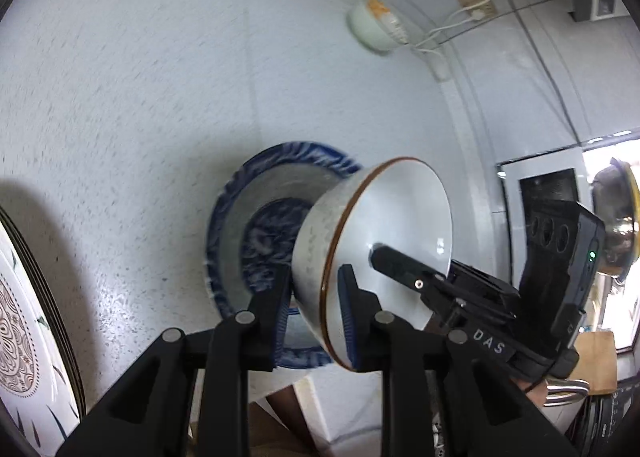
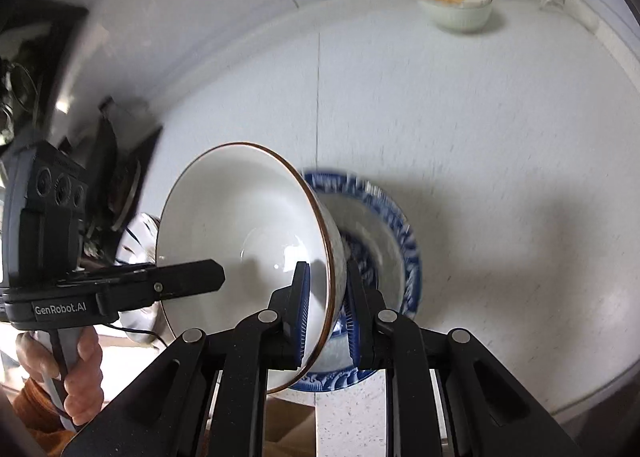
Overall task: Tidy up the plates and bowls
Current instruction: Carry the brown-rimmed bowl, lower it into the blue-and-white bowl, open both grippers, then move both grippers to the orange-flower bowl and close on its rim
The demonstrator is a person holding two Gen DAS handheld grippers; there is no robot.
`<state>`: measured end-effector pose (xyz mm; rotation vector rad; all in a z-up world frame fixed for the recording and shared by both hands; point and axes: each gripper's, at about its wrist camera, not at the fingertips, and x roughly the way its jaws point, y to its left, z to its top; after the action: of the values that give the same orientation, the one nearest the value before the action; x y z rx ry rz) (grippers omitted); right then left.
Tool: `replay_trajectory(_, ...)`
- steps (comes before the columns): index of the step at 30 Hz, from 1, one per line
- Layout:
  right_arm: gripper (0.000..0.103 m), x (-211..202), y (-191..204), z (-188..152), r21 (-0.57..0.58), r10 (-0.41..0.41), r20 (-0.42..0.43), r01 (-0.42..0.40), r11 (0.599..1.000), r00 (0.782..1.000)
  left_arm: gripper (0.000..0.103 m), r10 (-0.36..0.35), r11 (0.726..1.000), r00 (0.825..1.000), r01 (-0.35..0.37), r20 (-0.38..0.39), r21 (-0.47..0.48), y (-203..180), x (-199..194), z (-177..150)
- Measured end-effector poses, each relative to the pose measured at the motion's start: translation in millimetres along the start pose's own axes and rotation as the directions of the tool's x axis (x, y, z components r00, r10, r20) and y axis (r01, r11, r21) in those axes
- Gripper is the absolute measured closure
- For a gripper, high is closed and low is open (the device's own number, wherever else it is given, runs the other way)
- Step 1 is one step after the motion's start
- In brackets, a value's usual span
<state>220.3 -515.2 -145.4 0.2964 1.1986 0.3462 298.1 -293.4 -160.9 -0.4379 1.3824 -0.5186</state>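
Left wrist view first: the left gripper is clamped on the rim of the white bowl, one pad outside the wall and one inside. Right wrist view shows the right gripper pinching the same bowl on the opposite side of its rim — so both hands carry it, tilted on edge, mouth facing sideways.

Just behind the white bowl sits the blue patterned plate on the white counter; I can't tell if they touch. To the left of the bowl there's a stack of patterned plates at the frame edge. Far past the bowl, near the wall, a pale green bowl stands alone.

My guess: the plates look partly sorted, the white bowl is mid-placement, and that green one isn't grouped yet.
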Motion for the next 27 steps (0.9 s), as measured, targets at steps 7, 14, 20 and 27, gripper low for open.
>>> replay_trajectory(7,0.088,37.9,2.9,-5.3,0.005,-0.052,-0.101,0.053,0.999,0.994,0.082,0.048,0.999,0.999,-0.048,-0.022,-0.021,18.9,28.6,-5.0)
replay_trajectory(14,0.085,32.9,1.2,-3.5,-0.014,-0.094,-0.094,0.093,0.996,0.991,0.082,0.139,0.989,0.990,-0.139,0.003,0.058,3.3,31.1,-6.1)
replay_trajectory(20,0.064,7.5,-10.3,-4.8,0.001,-0.068,-0.036,0.068,0.998,0.997,0.079,0.164,0.974,0.984,-0.172,0.067,0.148,-9.4,5.2,-10.2)
replay_trajectory(27,0.036,-45.0,-36.7,5.3,0.019,0.018,0.106,-0.021,1.000,0.994,0.030,0.010,0.992,0.984,-0.033,0.175,0.125,-7.1,-45.3,3.1)
